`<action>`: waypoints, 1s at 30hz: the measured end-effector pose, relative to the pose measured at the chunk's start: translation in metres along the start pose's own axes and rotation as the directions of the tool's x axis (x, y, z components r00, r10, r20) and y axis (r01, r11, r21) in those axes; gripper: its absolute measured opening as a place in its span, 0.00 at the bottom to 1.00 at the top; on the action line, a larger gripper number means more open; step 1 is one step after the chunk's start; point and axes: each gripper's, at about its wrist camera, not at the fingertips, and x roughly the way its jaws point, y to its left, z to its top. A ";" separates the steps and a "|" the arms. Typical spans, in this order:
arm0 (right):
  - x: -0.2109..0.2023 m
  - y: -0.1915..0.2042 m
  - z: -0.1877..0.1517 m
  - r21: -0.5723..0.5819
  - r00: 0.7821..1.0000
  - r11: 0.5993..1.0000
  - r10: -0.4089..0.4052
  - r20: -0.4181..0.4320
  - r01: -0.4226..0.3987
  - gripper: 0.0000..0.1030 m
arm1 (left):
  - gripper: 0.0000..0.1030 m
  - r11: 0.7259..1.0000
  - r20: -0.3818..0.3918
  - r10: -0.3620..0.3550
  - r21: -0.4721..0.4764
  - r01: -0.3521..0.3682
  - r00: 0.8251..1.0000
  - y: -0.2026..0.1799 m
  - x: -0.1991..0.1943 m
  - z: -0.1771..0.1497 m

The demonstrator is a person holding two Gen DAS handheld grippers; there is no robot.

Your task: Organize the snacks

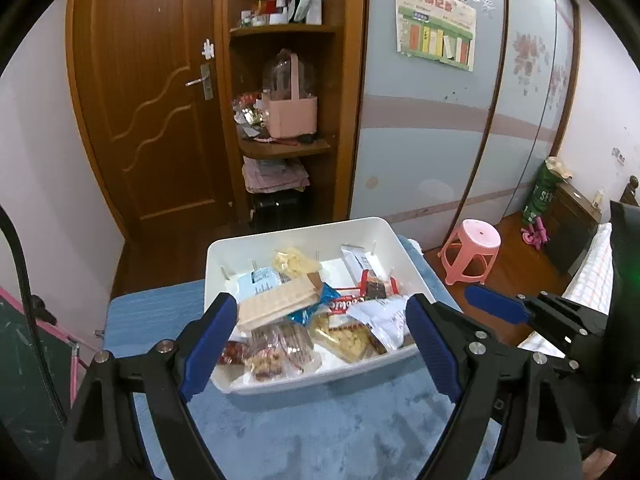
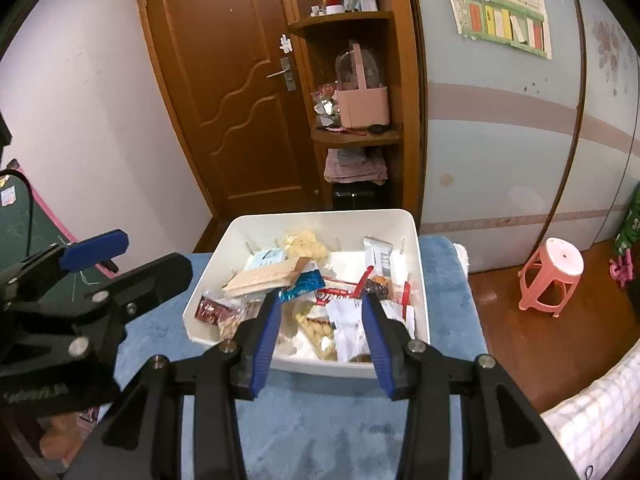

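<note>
A white bin (image 1: 304, 385) (image 2: 422, 280) sits on a blue fuzzy surface (image 1: 320, 432) and holds several snack packets. A tan wafer pack (image 1: 276, 306) (image 2: 260, 278) lies on top at the left, a red-labelled packet (image 1: 346, 303) (image 2: 334, 295) sits mid-bin, and a white wrapper (image 1: 384, 318) (image 2: 348, 330) lies at the right. My left gripper (image 1: 322, 304) is open and empty, just before the bin's near edge. My right gripper (image 2: 320, 300) is open and empty, over the bin's near part. Each gripper shows at the edge of the other's view.
A pink plastic stool (image 1: 474, 250) (image 2: 550, 274) stands on the wood floor at the right. Behind the bin are a wooden door (image 1: 148, 92), open shelves with a pink basket (image 1: 290, 114) and a pale wardrobe (image 1: 432, 120). A bed edge (image 2: 592, 416) lies at the right.
</note>
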 end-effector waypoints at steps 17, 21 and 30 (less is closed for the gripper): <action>-0.114 0.037 -0.053 -0.061 0.999 0.998 -0.027 0.039 0.030 0.63 | 0.99 0.995 0.092 0.101 -0.026 -0.099 0.991 -0.015 -0.152 -0.063; -0.138 0.045 -0.075 -0.059 1.000 0.998 -0.005 0.027 0.006 0.63 | 0.99 0.993 0.102 0.117 -0.044 -0.113 0.988 -0.016 -0.186 -0.089; -0.172 0.061 -0.117 -0.046 1.000 0.999 -0.002 0.008 0.003 0.63 | 0.99 0.961 0.127 0.268 -0.099 -0.257 0.955 -0.015 -0.240 -0.144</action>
